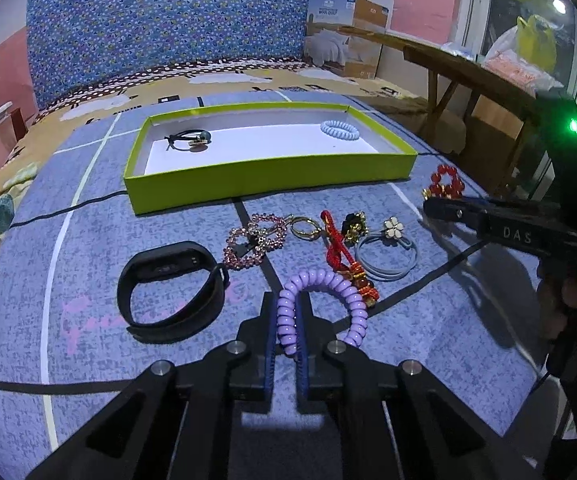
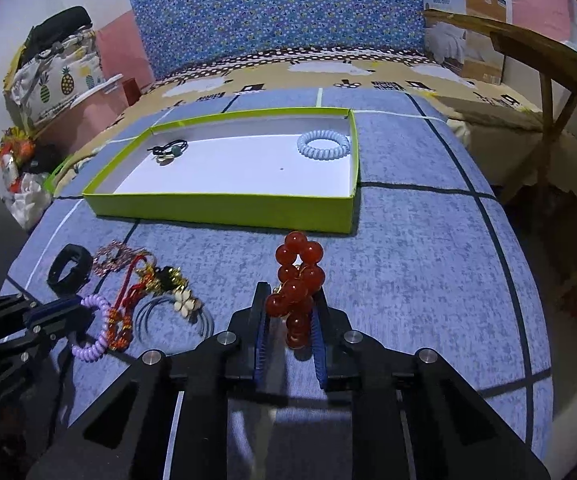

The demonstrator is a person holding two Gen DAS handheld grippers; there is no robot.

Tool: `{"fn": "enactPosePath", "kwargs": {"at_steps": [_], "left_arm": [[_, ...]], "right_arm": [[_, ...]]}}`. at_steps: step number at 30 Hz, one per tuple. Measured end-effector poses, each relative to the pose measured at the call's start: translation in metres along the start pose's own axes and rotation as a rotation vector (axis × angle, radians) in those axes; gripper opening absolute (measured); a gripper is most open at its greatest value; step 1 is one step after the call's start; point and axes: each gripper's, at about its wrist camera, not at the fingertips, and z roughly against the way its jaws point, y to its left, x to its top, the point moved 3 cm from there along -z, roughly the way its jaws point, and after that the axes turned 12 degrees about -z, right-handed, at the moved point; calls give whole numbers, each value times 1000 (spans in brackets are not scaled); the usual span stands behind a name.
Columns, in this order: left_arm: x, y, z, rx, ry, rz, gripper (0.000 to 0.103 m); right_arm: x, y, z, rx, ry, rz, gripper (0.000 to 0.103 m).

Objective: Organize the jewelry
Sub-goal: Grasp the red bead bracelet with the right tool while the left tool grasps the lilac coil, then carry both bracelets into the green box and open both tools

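With both tools over the blue mat [image 1: 88,240]: left hand-held gripper [image 1: 287,312] clamped on purple coil [image 1: 320,304], loop arching to its right above the mat; right hand-held gripper [image 2: 288,312] pinched on red beads [image 2: 298,280], strand standing up between the pads. Green tray [image 1: 268,184] beyond, holding black tie [image 1: 190,140] at left end and pale blue coil [image 1: 340,130] at right end, well apart. Loose on the mat between tray and grippers: black band [image 1: 168,292], pink bead ring [image 1: 254,246], gold ring [image 1: 303,227], red cord [image 1: 338,248], grey tie with flower [image 1: 388,248].
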Motion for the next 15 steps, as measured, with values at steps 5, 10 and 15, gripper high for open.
{"fn": "enactPosePath", "kwargs": {"at_steps": [5, 10, 15], "left_arm": [[0, 1, 14, -8, -41, 18, 9], [7, 1, 28, -5, -87, 23, 9], [11, 2, 33, 1, -104, 25, 9]], "right_arm": [[-8, 1, 17, 22, -19, -6, 19], [-12, 7, 34, 40, -43, 5, 19], [-12, 13, 43, 53, -59, 14, 19]]}}
